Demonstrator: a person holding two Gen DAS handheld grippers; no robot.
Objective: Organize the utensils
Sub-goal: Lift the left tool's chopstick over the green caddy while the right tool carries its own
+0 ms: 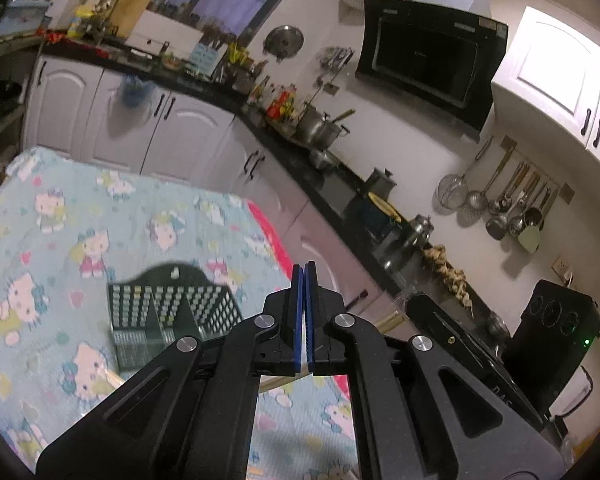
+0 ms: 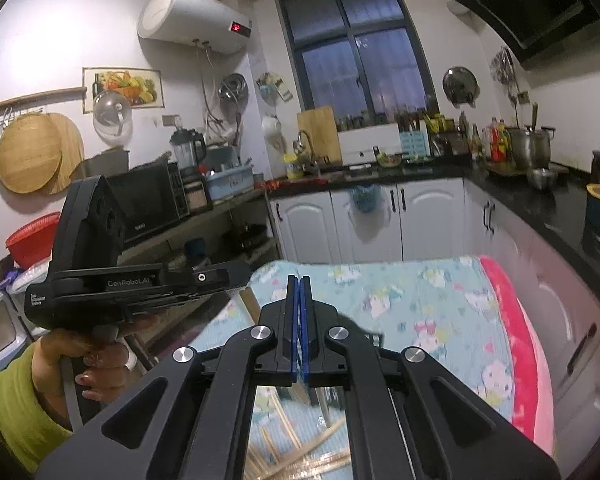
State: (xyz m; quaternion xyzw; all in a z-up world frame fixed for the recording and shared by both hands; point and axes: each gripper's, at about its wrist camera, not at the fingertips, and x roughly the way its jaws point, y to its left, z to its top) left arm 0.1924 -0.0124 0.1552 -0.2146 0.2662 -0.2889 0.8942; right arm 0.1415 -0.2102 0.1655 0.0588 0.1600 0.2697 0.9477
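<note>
A black perforated utensil caddy [image 1: 168, 312] stands on the cat-print cloth of the table [image 1: 100, 216], below and left of my left gripper [image 1: 304, 270]. That gripper is shut, its blue pads pressed together with nothing between them, and it hangs well above the cloth. My right gripper [image 2: 299, 282] is shut and empty too, raised over the table [image 2: 412, 292]. Under it, through the gap in its frame, several wooden chopsticks [image 2: 300, 452] and a metal utensil [image 2: 324, 408] lie on the cloth. A chopstick end [image 1: 392, 320] shows right of the left gripper.
A hand in a green sleeve [image 2: 96, 360] holds the other gripper's body [image 2: 112, 280] at the left. White cabinets and a black counter [image 1: 332, 184] crowded with pots run behind and right of the table. A pink blanket edge [image 2: 516, 344] lines the table's right side.
</note>
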